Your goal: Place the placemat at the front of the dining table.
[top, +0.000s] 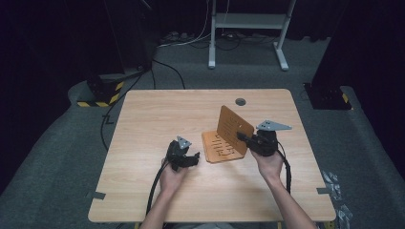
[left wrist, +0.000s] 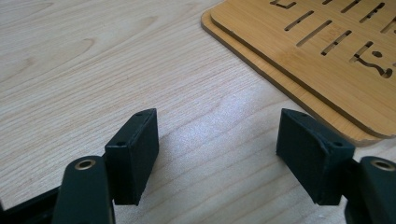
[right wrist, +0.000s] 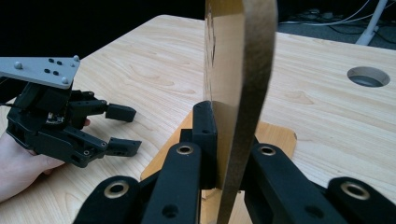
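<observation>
A slotted bamboo board [top: 232, 128] stands tilted up on edge right of the table's middle. My right gripper [top: 241, 138] is shut on its lower right edge. In the right gripper view the board [right wrist: 240, 70] runs edge-on between the black jaws of the right gripper [right wrist: 229, 135]. Under it more slotted board [top: 217, 149] lies flat; in the left gripper view this is a stack of two boards [left wrist: 327, 60]. My left gripper [top: 194, 160] rests on the table just left of the stack. Its jaws are open over bare wood [left wrist: 219, 128] and hold nothing. It appears again as the left gripper [right wrist: 122, 130] in the right gripper view.
A round cable hole [top: 240, 101] sits near the table's far edge. Beyond the table [top: 157, 119] stand a white metal frame [top: 248, 21] and floor cables. A yellow-and-black striped base [top: 101, 93] lies off the far left corner.
</observation>
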Motion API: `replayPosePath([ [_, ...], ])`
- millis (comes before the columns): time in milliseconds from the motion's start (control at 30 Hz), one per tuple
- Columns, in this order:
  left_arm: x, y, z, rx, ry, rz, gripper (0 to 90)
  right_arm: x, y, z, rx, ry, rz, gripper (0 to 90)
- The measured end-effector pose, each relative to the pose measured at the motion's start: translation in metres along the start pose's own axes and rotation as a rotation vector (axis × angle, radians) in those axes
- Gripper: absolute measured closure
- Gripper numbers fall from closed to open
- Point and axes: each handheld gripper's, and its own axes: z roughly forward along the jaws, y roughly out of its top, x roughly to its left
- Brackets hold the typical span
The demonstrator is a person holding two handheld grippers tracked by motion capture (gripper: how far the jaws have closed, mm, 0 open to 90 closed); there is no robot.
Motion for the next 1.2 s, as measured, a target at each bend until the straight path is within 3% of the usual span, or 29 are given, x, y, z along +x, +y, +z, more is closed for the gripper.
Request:
replayPosePath([
  [1200, 0.000, 0.000, 0.000, 0.000, 0.000, 0.001, 29.6, -0.020, 0.003, -0.028, -0.023, -0.056, 0.021, 86.2],
])
